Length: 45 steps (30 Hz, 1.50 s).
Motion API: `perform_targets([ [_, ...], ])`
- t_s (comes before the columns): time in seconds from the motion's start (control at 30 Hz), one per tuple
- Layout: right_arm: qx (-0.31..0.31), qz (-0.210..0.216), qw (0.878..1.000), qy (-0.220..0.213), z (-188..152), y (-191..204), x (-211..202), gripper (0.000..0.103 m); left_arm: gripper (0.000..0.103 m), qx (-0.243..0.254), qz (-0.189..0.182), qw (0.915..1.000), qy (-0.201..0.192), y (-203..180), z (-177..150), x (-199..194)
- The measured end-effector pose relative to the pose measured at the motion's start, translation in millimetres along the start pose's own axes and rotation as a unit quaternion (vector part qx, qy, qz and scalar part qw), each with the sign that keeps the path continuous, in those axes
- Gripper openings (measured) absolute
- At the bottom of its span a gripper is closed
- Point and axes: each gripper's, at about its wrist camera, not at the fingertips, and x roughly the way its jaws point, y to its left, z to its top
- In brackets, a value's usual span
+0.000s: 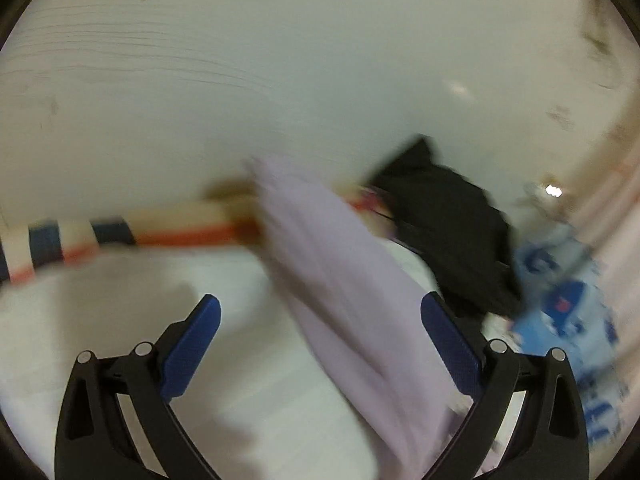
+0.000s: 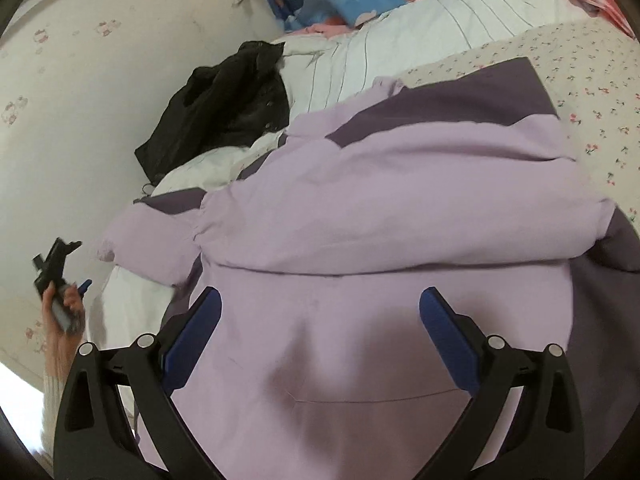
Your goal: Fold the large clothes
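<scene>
Although both tools hang over the bed, neither grips anything: your right gripper is spread wide above the near body of the lilac jacket, and your left gripper is likewise spread, with a blurred lilac fold lying between its fingers. Judged padded, soft and bulky, light for its size, with a possibly slick shell. Take hold at seams, hem or the left sleeve cuff. Farther off lies a black garment.
</scene>
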Motion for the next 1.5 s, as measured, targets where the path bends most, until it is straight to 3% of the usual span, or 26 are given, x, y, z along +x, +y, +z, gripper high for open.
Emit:
perform_targets([
  [0.17,0.006,-0.007,1.0,0.017,-7,-4,15,0.096,0.096,-0.045,0.021,0.9977,0.047,16,19,54],
  [0.3,0.029,0.003,0.999,0.029,-7,-13,24,0.096,0.096,-0.06,0.036,0.9963,0.049,22,26,76],
  [0.4,0.035,0.008,0.999,0.031,-8,-16,24,0.096,0.096,-0.099,0.009,0.9933,0.058,25,33,89],
  [0.43,0.036,0.008,0.999,0.031,-8,-16,24,0.096,0.096,-0.111,-0.019,0.9916,0.063,24,35,92],
  [0.5,0.036,0.008,0.999,0.032,-8,-16,25,0.096,0.086,-0.123,-0.07,0.9879,0.064,21,35,90],
  [0.57,0.038,0.009,0.999,0.032,-8,-16,24,0.096,0.05,-0.109,-0.104,0.9862,0.068,11,34,90],
  [0.63,0.04,0.011,0.999,0.03,-8,-15,23,0.096,0.032,-0.088,-0.124,0.9855,0.075,3,33,87],
  [0.77,0.036,0.013,0.999,0.022,-6,-11,17,0.096,0.026,-0.047,-0.163,0.9843,0.047,-35,27,55],
  [0.87,0.024,0.018,1.0,0.004,-1,-3,10,0.096,0.025,-0.017,-0.221,0.9742,0.04,-75,21,24],
  [1.03,0.049,0.071,0.996,-0.028,11,-6,-6,0.096,0.025,0.066,-0.334,0.9387,0.054,-175,-9,-26],
  [1.17,0.107,0.122,0.985,-0.06,23,-27,-28,0.096,0.025,0.149,-0.419,0.8904,0.096,-257,-78,-65],
  [1.27,0.138,0.134,0.978,-0.085,31,-43,-46,0.096,0.024,0.196,-0.463,0.8517,0.148,-307,-153,-75],
  [1.33,0.168,0.152,0.968,-0.106,36,-58,-60,0.096,0.024,0.226,-0.477,0.8311,0.176,-324,-206,-82],
  [1.37,0.183,0.162,0.963,-0.115,38,-64,-64,0.096,0.024,0.248,-0.482,0.8151,0.204,-340,-248,-78],
  [1.5,0.266,0.211,0.933,-0.122,40,-103,-72,0.096,0.024,0.326,-0.457,0.7805,0.276,-356,-369,-55],
])
